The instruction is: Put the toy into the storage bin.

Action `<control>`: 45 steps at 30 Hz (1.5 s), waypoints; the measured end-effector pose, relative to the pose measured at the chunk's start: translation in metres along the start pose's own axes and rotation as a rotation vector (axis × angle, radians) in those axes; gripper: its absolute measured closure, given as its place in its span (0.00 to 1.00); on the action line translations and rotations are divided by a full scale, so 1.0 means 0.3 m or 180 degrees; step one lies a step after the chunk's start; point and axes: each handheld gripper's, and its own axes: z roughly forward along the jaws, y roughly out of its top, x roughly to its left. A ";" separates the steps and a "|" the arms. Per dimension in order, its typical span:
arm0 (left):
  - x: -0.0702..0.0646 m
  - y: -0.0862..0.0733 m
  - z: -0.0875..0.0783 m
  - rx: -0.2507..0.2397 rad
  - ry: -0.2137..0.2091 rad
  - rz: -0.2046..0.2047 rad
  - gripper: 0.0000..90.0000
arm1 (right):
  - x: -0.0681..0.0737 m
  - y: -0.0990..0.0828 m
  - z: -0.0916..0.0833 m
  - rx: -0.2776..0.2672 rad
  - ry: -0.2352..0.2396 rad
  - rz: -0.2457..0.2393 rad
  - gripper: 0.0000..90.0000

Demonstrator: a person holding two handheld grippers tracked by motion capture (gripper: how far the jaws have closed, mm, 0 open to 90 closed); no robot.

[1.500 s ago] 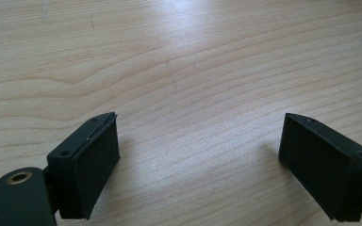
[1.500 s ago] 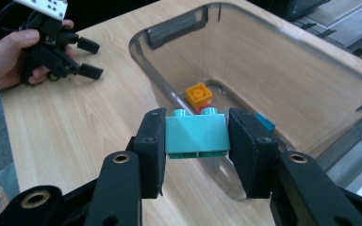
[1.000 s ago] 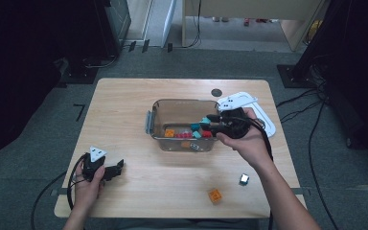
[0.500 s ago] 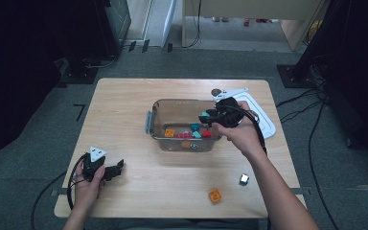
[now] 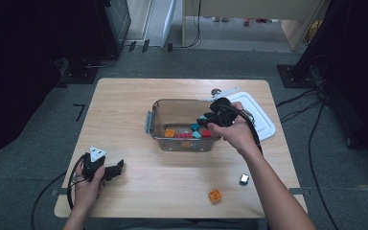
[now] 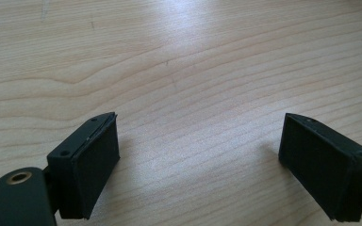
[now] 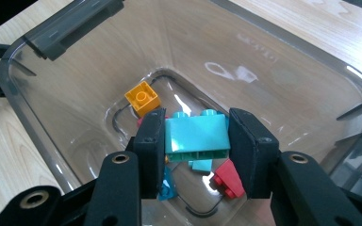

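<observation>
My right gripper (image 7: 197,136) is shut on a teal brick (image 7: 196,134) and holds it over the inside of a clear plastic tub (image 7: 99,61). On the tub's floor lie an orange brick (image 7: 142,97), a red piece (image 7: 228,181) and more teal pieces. From above, the right gripper (image 5: 206,120) hangs over the tub (image 5: 172,106) at its right end. My left gripper (image 5: 117,168) rests on the table near the front left. Its pads (image 6: 94,160) stand wide open over bare wood.
A white lid (image 5: 258,117) lies right of the tub. An orange brick (image 5: 215,195) and a small dark block (image 5: 243,179) sit near the table's front right. A dark round object (image 5: 216,91) lies behind the tub. Cables trail from both grippers.
The right gripper has moved left and a little down with the teal brick, from the tub's right rim to over its inside. The left gripper has stayed still.
</observation>
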 end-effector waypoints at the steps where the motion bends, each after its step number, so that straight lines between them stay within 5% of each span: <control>1: 0.000 0.000 0.000 0.0000 0.0000 0.0001 0.14 | 0.002 0.000 0.000 0.0013 0.0017 0.0005 0.65; 9: 0.000 0.000 0.000 0.0000 0.0001 0.0003 0.14 | 0.018 0.000 -0.008 -0.0012 0.0057 -0.0082 0.49; 22: 0.000 0.000 0.000 -0.0005 0.0003 0.0001 0.14 | 0.048 -0.027 -0.077 -0.0277 0.0072 -0.0177 0.39; 33: 0.000 0.000 0.000 -0.0002 0.0001 0.0002 0.14 | 0.097 -0.088 -0.159 -0.0446 0.0089 -0.0338 0.30; 45: 0.000 0.000 0.000 0.0003 0.0000 0.0001 0.14 | 0.124 -0.169 -0.228 -0.0554 0.0057 -0.0345 0.21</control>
